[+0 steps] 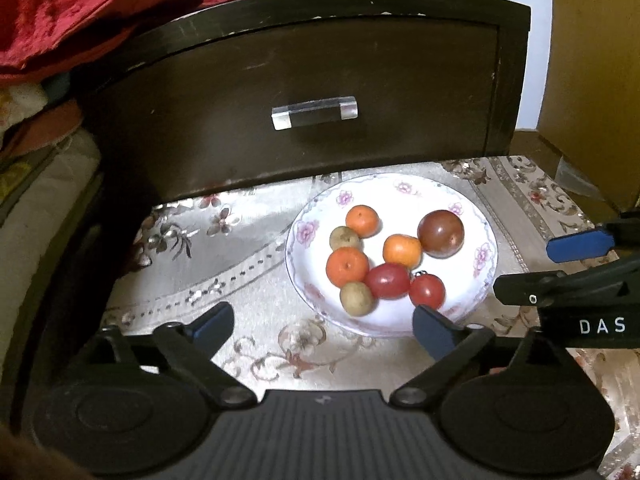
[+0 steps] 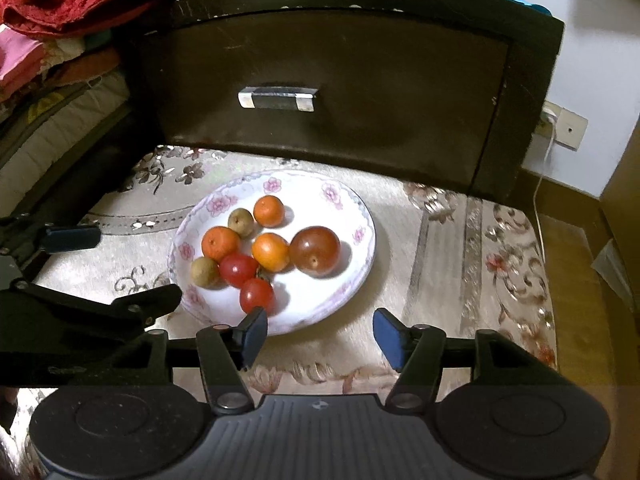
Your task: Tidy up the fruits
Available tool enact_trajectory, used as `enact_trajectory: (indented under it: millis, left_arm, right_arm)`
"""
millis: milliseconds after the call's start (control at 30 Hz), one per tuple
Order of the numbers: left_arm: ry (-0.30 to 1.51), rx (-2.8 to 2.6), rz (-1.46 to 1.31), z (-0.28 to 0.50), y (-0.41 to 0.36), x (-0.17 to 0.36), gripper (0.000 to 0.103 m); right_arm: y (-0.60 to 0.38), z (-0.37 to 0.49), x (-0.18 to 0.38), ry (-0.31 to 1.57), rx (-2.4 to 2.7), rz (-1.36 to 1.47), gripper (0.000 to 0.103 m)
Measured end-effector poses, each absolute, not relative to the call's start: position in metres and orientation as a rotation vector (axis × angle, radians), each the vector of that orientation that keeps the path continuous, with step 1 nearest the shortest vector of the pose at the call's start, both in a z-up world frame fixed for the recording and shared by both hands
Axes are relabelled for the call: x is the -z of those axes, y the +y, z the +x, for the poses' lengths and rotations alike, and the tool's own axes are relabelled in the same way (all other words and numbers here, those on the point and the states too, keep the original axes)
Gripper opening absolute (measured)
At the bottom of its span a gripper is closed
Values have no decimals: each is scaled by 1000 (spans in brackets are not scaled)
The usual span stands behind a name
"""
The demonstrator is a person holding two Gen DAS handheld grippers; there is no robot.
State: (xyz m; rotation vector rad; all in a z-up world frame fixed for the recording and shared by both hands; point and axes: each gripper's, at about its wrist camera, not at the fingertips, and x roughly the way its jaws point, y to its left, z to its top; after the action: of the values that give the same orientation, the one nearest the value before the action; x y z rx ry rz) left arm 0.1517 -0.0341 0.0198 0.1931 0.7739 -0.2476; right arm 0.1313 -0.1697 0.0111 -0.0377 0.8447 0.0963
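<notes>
Both grippers empty and spread wide: left gripper (image 1: 324, 326) low at the near-left of the plate (image 1: 404, 190), right gripper (image 2: 320, 332) just off its near rim, neither touching any fruit. All the fruit gathered on the flowered plate, which sits on the embroidered cloth (image 1: 192, 264) over the tabletop, in front of a dark drawer front (image 1: 304, 92) with a clear handle (image 1: 314, 114). Best first pick, probably: the red tomato (image 2: 257, 295) nearest the right gripper, at the edge of the cluster and open on its near side. Advisable to come down from above with the jaws straddling it, one finger in the gap toward the bare white of the plate, and to close gently, since round smooth skins likely to roll or squirt out. Worth avoiding a sideways sweep, given how closely the neighbours sit together. Count on the plate: three orange fruits (image 1: 347, 267), two red tomatoes, two small greenish-brown fruits (image 1: 356, 298), one large dark tomato (image 1: 441, 233); eight in all. No second dish or sorting container visible in either view.
</notes>
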Motion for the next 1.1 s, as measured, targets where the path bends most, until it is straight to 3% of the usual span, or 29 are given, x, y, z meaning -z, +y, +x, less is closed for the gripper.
enact_trajectory:
  millis: [1100]
  left_arm:
    - [807,223,160,93,-24,-13,103]
  right_arm:
    - [-161,76,-1,893,-69,-16,57]
